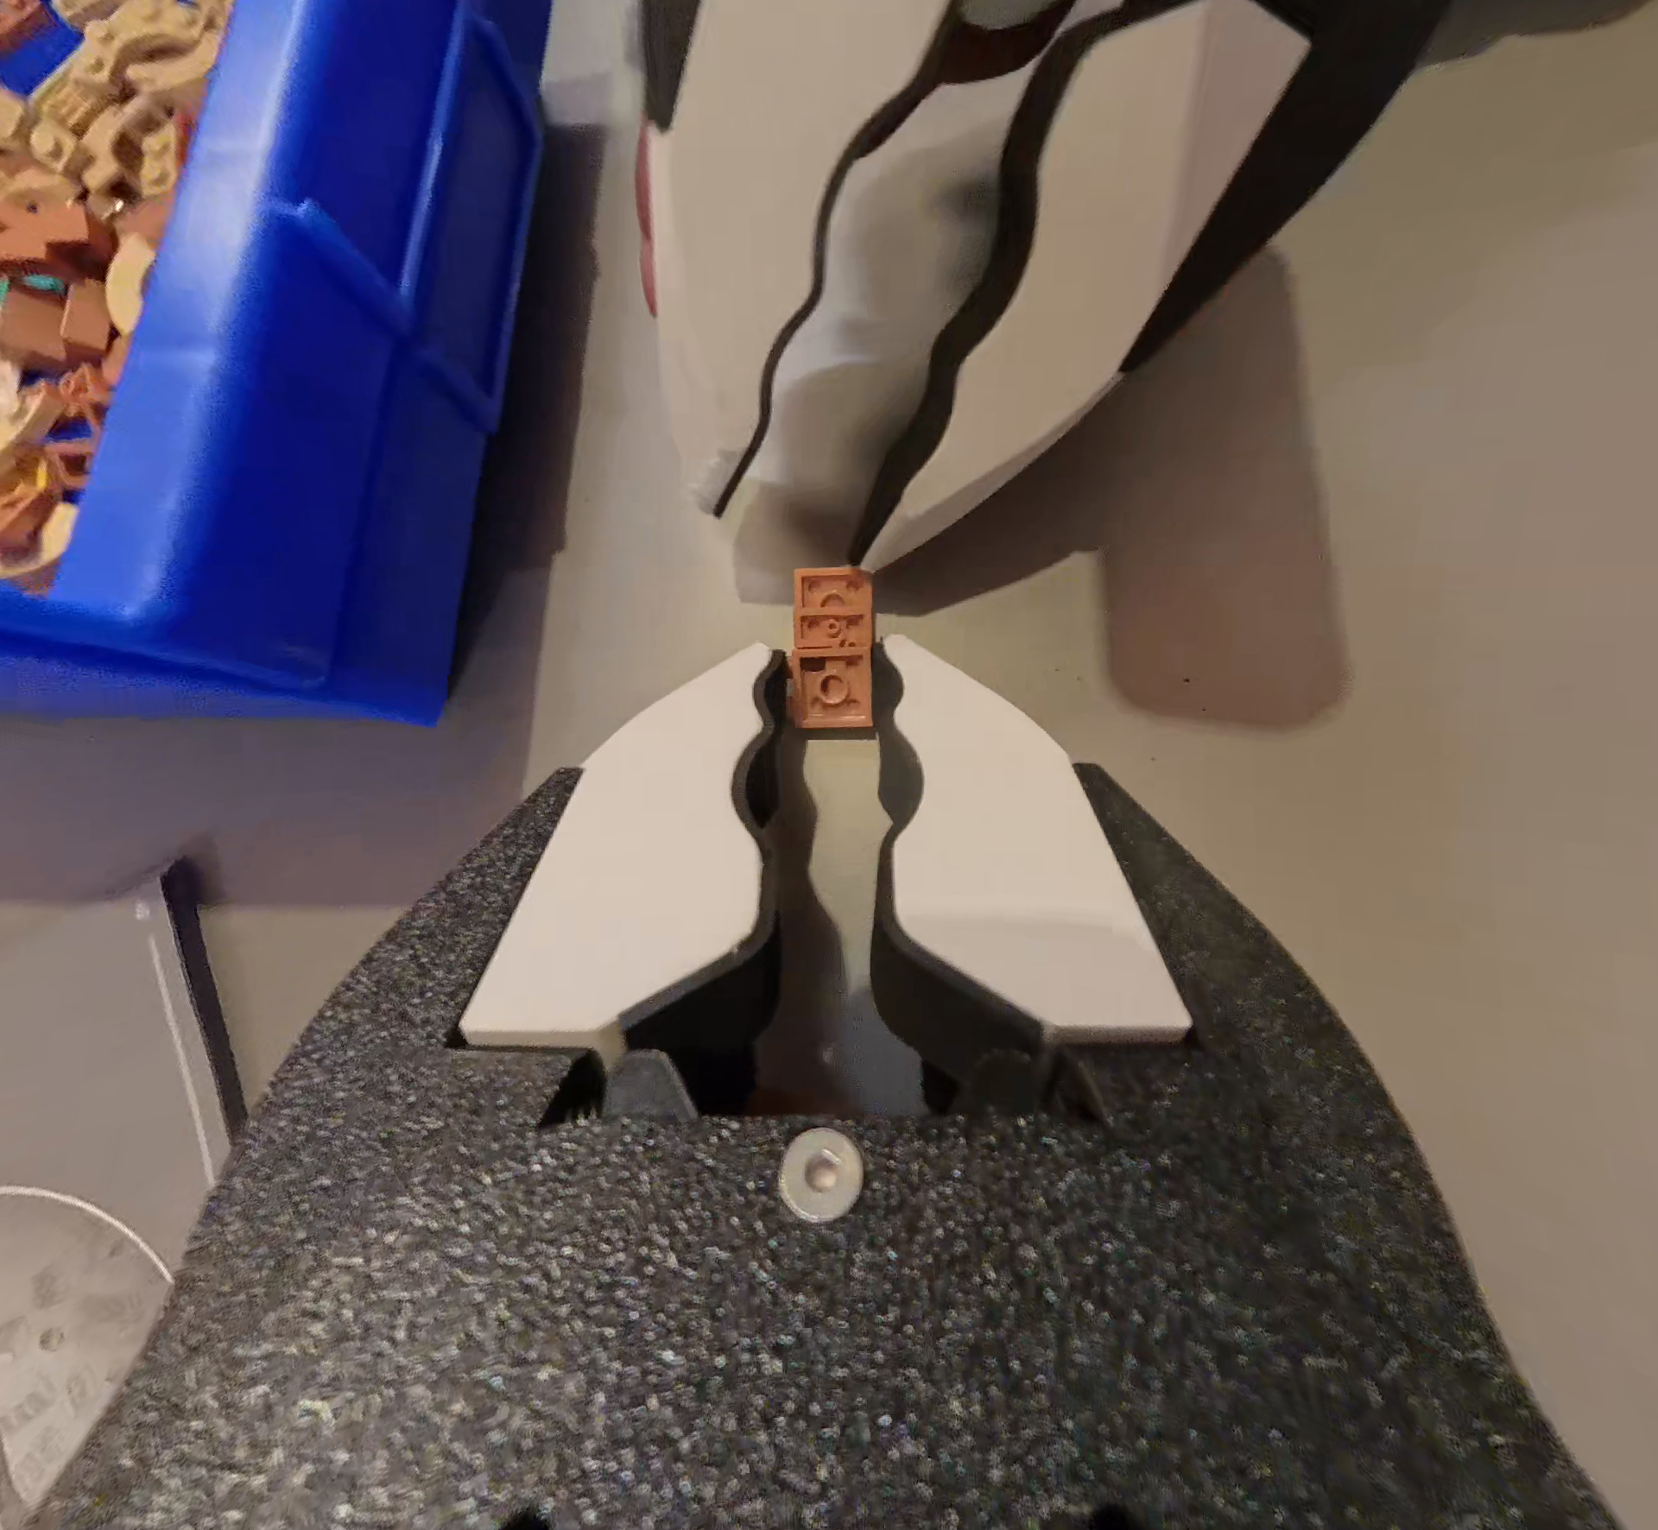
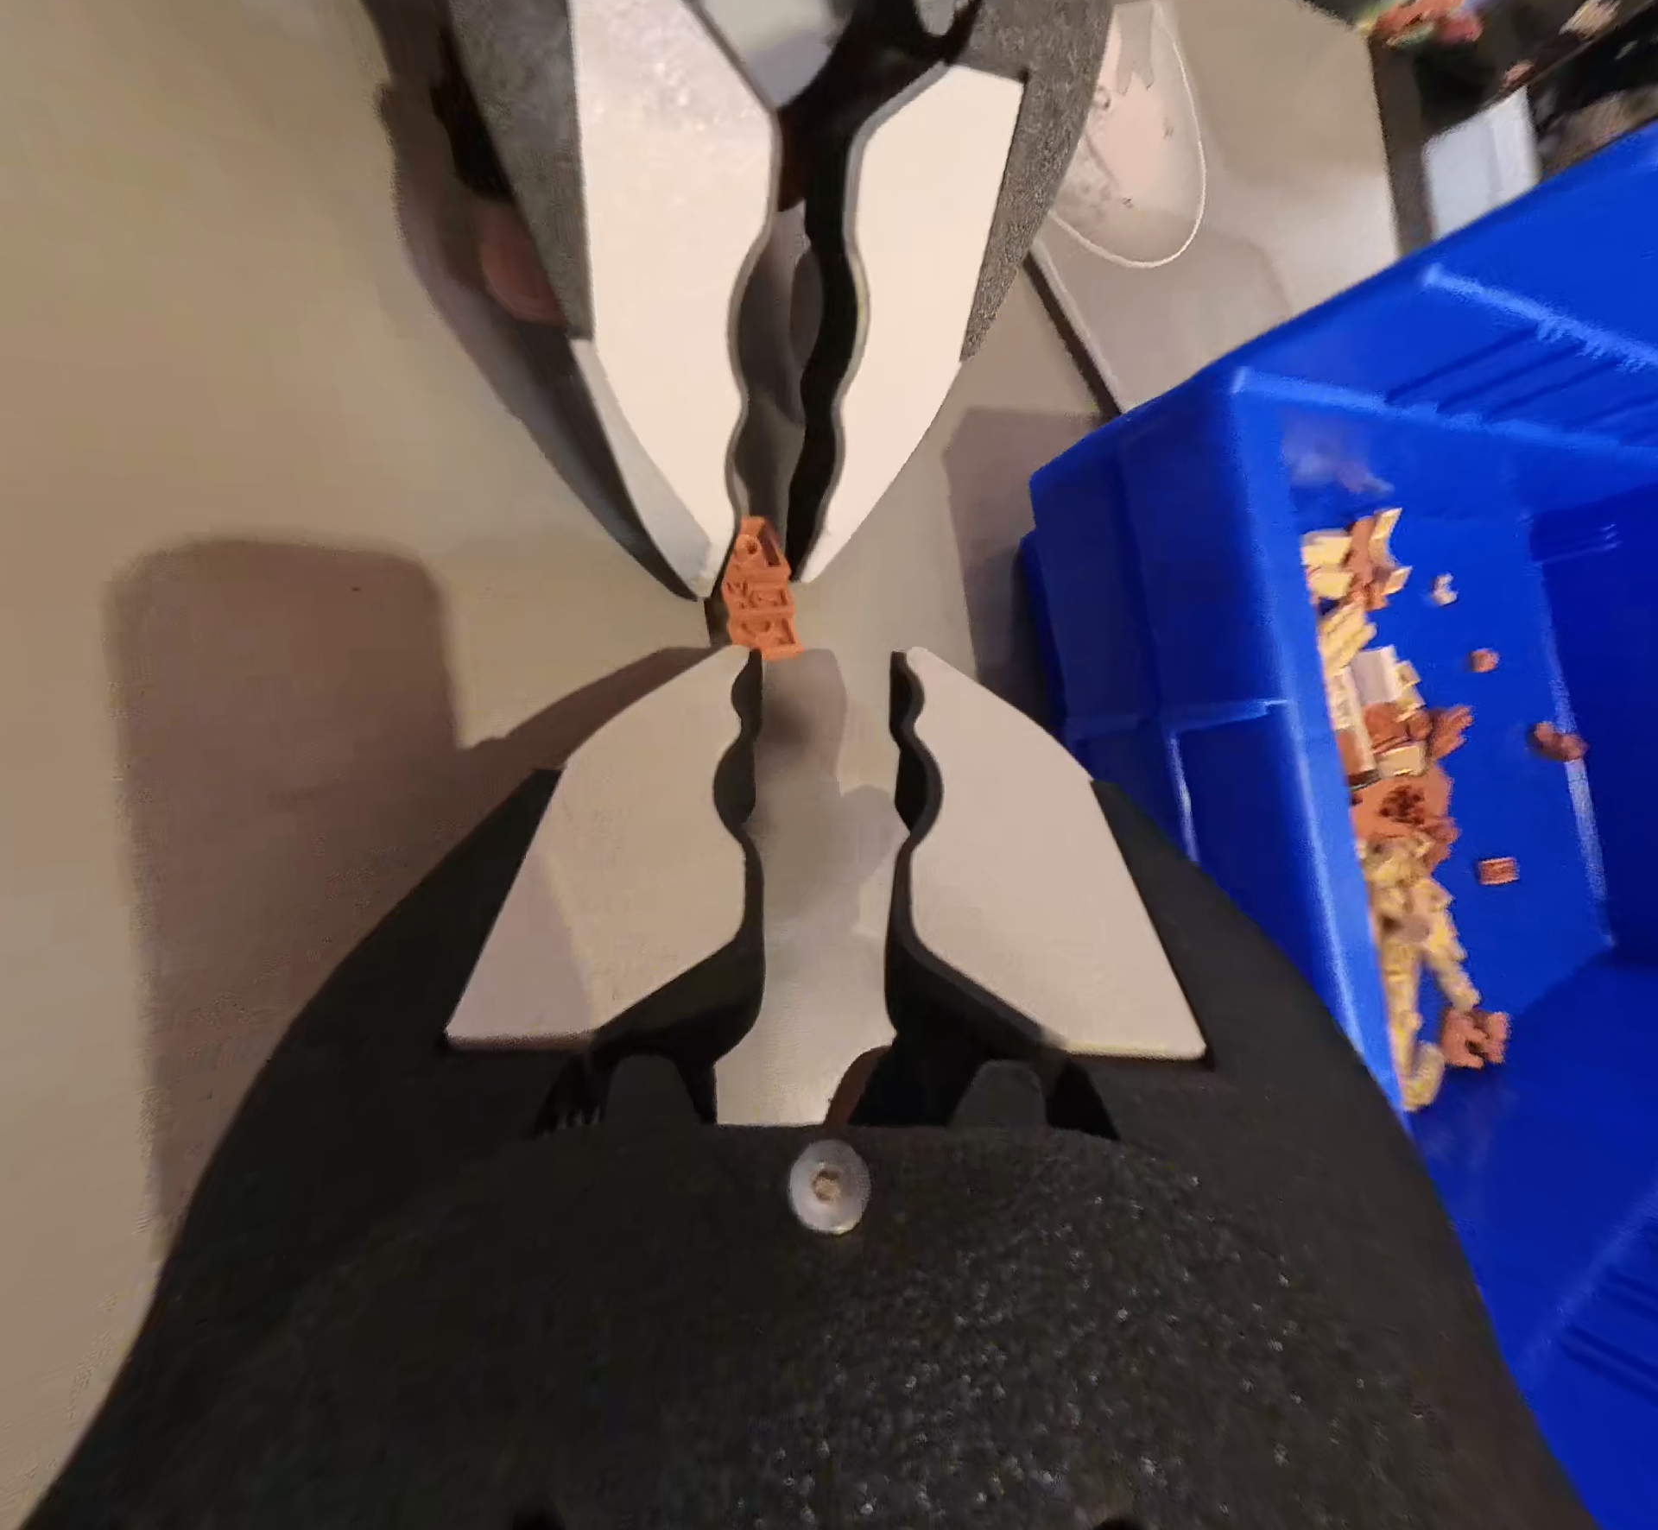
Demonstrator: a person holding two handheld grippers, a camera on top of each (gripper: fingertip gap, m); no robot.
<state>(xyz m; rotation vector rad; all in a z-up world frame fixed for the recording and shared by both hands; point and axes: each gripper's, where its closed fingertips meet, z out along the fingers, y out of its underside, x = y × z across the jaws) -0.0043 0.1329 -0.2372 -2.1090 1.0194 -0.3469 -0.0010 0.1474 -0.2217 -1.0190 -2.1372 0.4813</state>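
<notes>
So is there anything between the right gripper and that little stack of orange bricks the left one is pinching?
Nothing visible. The right gripper, jaws apart, sits right at the free end of the orange brick stack, which the left gripper clamps. The blue bin stands off to the side.

We are looking down from both wrists, facing each other closely, sharing the brick stack (image 1: 833, 651) and blue bin (image 2: 1256, 680).

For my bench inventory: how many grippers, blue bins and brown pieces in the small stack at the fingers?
Grippers: 2, left gripper and right gripper
Blue bin: 1
Stacked brown pieces: 3
Total: 6
</notes>
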